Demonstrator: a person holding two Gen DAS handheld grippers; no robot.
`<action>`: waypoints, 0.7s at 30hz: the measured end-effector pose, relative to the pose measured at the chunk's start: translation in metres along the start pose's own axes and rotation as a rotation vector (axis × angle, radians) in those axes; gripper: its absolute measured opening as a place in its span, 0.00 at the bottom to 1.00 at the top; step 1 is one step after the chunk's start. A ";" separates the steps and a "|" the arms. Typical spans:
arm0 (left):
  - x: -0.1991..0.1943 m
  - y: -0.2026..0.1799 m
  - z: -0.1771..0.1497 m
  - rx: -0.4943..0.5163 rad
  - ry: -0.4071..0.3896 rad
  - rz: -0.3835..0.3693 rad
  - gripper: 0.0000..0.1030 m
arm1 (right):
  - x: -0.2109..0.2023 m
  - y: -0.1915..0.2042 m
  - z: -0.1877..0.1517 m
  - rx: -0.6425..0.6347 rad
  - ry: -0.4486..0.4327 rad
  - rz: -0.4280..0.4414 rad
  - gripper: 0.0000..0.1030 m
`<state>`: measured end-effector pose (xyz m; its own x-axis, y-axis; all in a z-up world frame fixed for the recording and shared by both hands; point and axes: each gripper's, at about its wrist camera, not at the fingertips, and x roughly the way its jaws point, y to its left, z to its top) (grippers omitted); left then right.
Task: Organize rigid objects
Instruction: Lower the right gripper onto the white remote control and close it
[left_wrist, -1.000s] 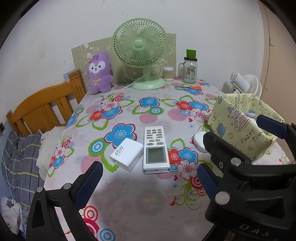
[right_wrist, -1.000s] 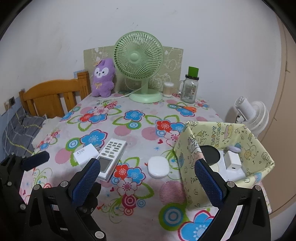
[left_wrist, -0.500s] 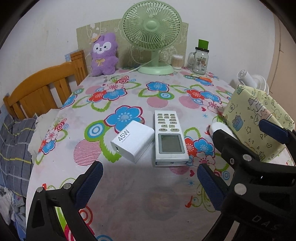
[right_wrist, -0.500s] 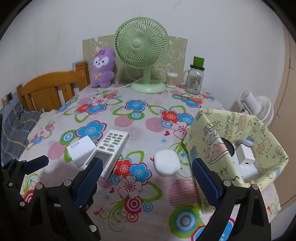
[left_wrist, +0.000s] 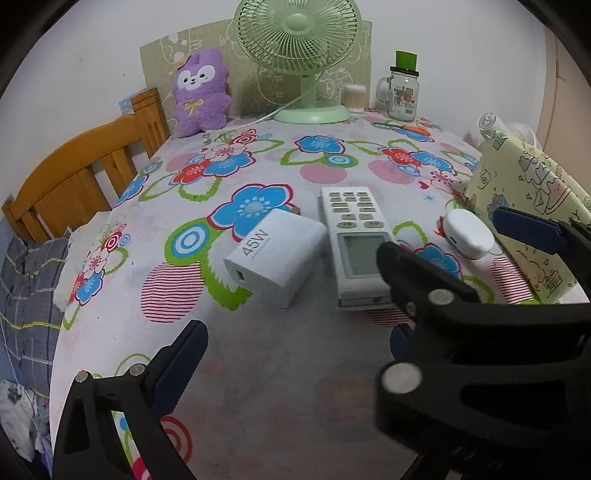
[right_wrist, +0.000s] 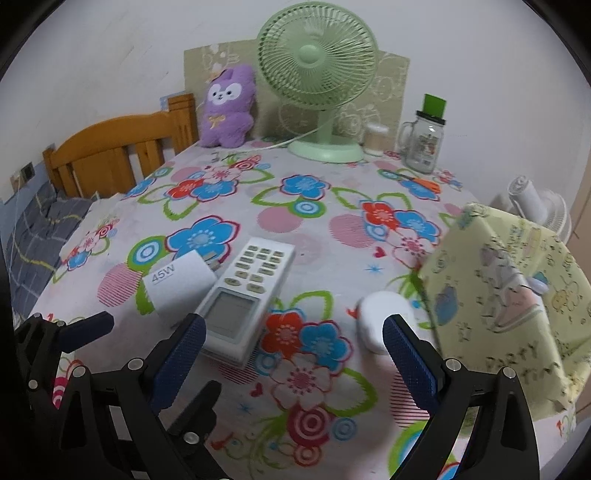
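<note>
On the flowered tablecloth lie a white 45W charger (left_wrist: 277, 254) (right_wrist: 181, 284), a white remote (left_wrist: 356, 243) (right_wrist: 247, 299) beside it, and a white oval case (left_wrist: 467, 232) (right_wrist: 384, 321). A yellow patterned paper bag (left_wrist: 535, 206) (right_wrist: 509, 295) stands at the right edge. My left gripper (left_wrist: 295, 332) is open and empty, low over the cloth just short of the charger. My right gripper (right_wrist: 295, 332) is open and empty, hovering between the remote's near end and the oval case. In the left wrist view its black body covers the remote's near corner.
At the back stand a green desk fan (right_wrist: 317, 74), a purple plush toy (right_wrist: 227, 107), a cotton swab tub (right_wrist: 375, 138) and a glass jar with a green lid (right_wrist: 424, 144). A wooden headboard (left_wrist: 74, 184) and bedding border the left; a white fan (right_wrist: 535, 203) stands past the right edge.
Both grippers have come lower and closer to the charger, remote and case, which now look larger. The right gripper's body now overlaps the remote in the left wrist view.
</note>
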<state>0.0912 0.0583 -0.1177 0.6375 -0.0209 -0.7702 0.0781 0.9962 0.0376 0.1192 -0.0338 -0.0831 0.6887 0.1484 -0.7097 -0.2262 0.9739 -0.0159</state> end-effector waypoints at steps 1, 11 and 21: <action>0.001 0.002 0.000 -0.003 0.004 -0.003 0.97 | 0.002 0.003 0.001 -0.004 0.002 0.005 0.95; 0.010 0.021 0.009 -0.047 0.026 -0.011 0.97 | 0.024 0.024 0.010 -0.025 0.035 0.025 0.89; 0.018 0.021 0.015 -0.031 0.027 0.007 0.97 | 0.037 0.013 0.007 0.042 0.088 0.045 0.46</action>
<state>0.1163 0.0773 -0.1210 0.6170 -0.0124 -0.7869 0.0499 0.9985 0.0233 0.1461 -0.0145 -0.1047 0.6153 0.1781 -0.7679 -0.2252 0.9733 0.0453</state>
